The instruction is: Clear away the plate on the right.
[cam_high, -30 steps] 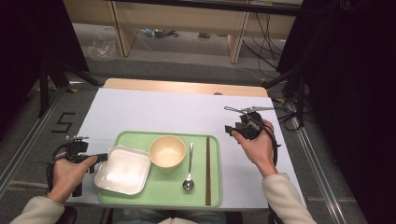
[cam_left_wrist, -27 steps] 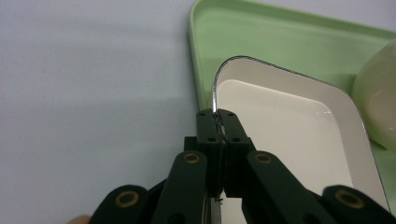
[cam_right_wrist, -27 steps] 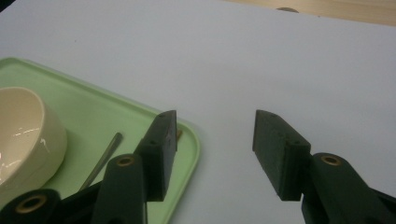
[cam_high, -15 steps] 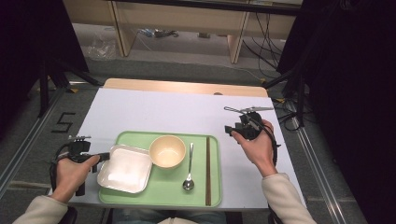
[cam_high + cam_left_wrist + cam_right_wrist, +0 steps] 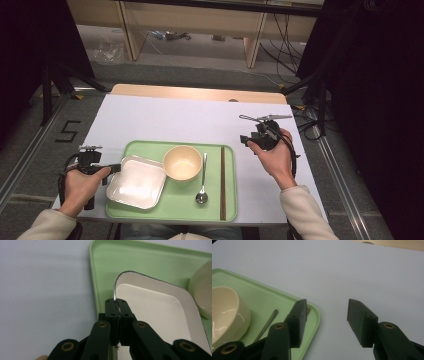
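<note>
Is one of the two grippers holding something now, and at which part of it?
The left gripper is shut on the white square dish, pinching its rim near a corner. The right gripper stands open, holding nothing.

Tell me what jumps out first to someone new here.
The green tray at the table's near edge, holding a square white dish, a cream bowl, a spoon and chopsticks. The left tool is clamped on the dish's left rim; the right tool hangs open over the bare table beside the tray.

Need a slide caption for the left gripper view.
Left hand-held gripper shut on the white dish rim, over the green tray.
</note>
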Demonstrator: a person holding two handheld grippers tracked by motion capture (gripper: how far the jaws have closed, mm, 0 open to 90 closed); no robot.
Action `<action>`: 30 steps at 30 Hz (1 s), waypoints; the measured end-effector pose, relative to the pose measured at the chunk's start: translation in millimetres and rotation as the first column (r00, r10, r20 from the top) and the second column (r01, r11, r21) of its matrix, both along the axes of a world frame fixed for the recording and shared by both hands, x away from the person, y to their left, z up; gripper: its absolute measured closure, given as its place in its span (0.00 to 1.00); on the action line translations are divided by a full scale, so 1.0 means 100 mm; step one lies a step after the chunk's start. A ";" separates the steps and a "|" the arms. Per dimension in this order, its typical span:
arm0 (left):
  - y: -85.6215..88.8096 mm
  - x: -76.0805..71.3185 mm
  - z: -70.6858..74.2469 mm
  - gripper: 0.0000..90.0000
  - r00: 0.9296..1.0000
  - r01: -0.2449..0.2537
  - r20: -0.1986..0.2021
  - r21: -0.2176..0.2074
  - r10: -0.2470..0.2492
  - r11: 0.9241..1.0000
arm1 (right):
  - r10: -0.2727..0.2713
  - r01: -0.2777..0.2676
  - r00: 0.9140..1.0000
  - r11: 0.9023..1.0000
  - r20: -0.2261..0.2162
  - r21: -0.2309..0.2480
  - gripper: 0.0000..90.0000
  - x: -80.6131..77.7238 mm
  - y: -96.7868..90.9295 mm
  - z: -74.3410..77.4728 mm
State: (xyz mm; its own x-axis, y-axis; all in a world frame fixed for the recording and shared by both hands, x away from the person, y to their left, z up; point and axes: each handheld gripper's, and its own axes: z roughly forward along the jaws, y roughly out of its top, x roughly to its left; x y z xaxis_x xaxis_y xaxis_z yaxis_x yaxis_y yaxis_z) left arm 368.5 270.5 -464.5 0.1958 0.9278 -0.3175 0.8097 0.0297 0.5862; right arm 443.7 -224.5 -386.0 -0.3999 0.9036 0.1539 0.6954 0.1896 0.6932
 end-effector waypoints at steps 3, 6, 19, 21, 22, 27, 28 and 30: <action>-0.01 0.01 0.01 0.98 1.000 0.003 -0.005 0.003 -0.003 1.000 | 0.007 -0.007 1.000 1.000 -0.003 -0.007 0.57 0.00 0.00 0.00; -0.01 0.02 0.00 0.98 1.000 0.011 -0.003 -0.002 -0.011 1.000 | 0.006 -0.006 1.000 1.000 -0.004 -0.004 0.57 0.00 0.00 0.00; -0.09 0.06 0.00 0.97 1.000 0.004 0.011 -0.007 -0.004 1.000 | 0.019 -0.018 1.000 1.000 0.012 -0.017 0.57 0.02 -0.03 -0.02; -0.09 0.06 0.00 0.95 1.000 0.006 0.010 0.000 -0.006 1.000 | 0.007 -0.007 1.000 1.000 -0.007 -0.011 0.57 0.01 -0.02 -0.02; -0.10 0.06 0.00 0.93 1.000 0.013 -0.002 0.003 -0.013 1.000 | 0.010 -0.010 1.000 1.000 -0.010 -0.005 0.57 0.01 -0.02 -0.02; -0.11 0.05 0.00 0.79 0.999 0.044 -0.009 0.001 -0.044 0.999 | 0.009 -0.009 1.000 1.000 -0.010 -0.012 0.57 0.01 -0.02 -0.02; -0.09 0.01 0.03 0.77 0.999 0.040 0.013 0.003 -0.040 0.999 | 0.007 -0.007 1.000 1.000 -0.012 -0.011 0.57 0.01 -0.02 -0.02; -0.06 -0.03 0.07 0.74 0.999 0.039 0.033 -0.006 -0.038 0.999 | 0.018 -0.018 1.000 1.000 -0.007 -0.009 0.57 0.01 -0.03 -0.03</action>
